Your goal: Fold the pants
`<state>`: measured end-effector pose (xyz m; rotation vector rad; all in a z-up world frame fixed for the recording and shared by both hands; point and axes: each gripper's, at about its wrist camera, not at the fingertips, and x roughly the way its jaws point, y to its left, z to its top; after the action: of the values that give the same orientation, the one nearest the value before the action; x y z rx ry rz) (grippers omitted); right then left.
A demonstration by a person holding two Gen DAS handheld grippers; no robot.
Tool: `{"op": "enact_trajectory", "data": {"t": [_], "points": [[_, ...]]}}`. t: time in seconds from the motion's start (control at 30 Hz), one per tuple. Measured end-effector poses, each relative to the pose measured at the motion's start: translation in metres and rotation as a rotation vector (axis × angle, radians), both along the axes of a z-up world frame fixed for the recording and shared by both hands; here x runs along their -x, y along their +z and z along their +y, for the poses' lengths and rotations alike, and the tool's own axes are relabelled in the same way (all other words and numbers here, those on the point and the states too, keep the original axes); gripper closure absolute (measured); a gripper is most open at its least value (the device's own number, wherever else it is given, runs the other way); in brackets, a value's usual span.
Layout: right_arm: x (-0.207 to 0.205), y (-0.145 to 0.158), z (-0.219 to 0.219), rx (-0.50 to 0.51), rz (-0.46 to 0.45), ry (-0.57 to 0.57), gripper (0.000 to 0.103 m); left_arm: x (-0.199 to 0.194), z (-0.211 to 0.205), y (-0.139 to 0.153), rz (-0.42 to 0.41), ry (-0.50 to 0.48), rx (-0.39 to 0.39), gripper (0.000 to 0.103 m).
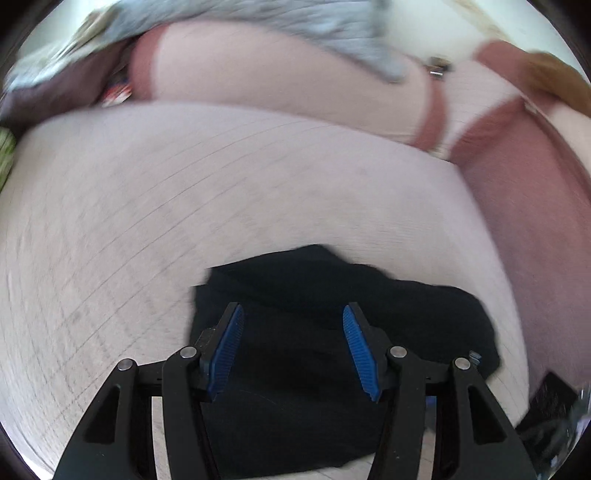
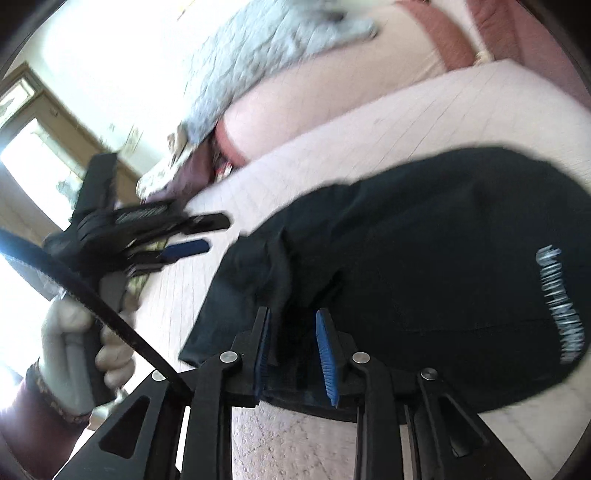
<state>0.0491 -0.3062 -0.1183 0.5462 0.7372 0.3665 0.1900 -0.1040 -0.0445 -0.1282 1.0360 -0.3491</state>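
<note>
Pants (image 2: 424, 258) on pale gridded bedcover (image 1: 184, 184), grey blanket (image 1: 295, 26) behind

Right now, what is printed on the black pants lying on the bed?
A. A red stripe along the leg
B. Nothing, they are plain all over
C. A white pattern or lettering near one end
C: the right wrist view shows a blurred white print on the black pants, unreadable.

A pale pink sofa seat (image 1: 155, 206) with a fine grid pattern carries a pair of black pants (image 2: 424, 266), which lie bunched and partly folded on it, white lettering showing near one end. A grey quilted blanket (image 2: 258, 55) is draped over the pink backrest (image 1: 258, 77) behind the seat.
</note>
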Motion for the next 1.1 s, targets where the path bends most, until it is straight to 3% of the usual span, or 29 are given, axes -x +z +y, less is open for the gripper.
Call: {"op": "enact_trajectory", "data": {"t": [0.17, 0.23, 0.43, 0.67, 0.9, 1.0, 1.1], "points": [[0.034, 0.021, -0.033, 0.029, -0.05, -0.18, 0.07, 0.015, -0.05, 0.021, -0.019, -0.158, 0.044, 0.044], [0.051, 0.025, -0.042, 0.072, -0.062, -0.243, 0.057, 0.021, -0.074, 0.021, -0.015, -0.211, 0.045, 0.044], [0.083, 0.02, -0.07, 0.203, -0.042, -0.4, 0.049, 0.031, -0.138, 0.015, -0.019, -0.311, -0.008, 0.044], [0.083, 0.006, -0.093, 0.154, 0.019, -0.458, 0.047, 0.03, -0.191, 0.004, -0.003, -0.353, -0.076, 0.044], [0.093, -0.002, -0.1, 0.189, 0.098, -0.589, 0.035, 0.022, -0.22, -0.008, 0.054, -0.383, -0.098, 0.044], [0.093, -0.016, -0.109, 0.117, 0.168, -0.594, 0.034, 0.017, -0.227, -0.019, 0.119, -0.406, -0.1, 0.044], [0.094, -0.016, -0.113, 0.068, 0.151, -0.594, 0.029, 0.012, -0.233, -0.026, 0.131, -0.432, -0.112, 0.044]]}}
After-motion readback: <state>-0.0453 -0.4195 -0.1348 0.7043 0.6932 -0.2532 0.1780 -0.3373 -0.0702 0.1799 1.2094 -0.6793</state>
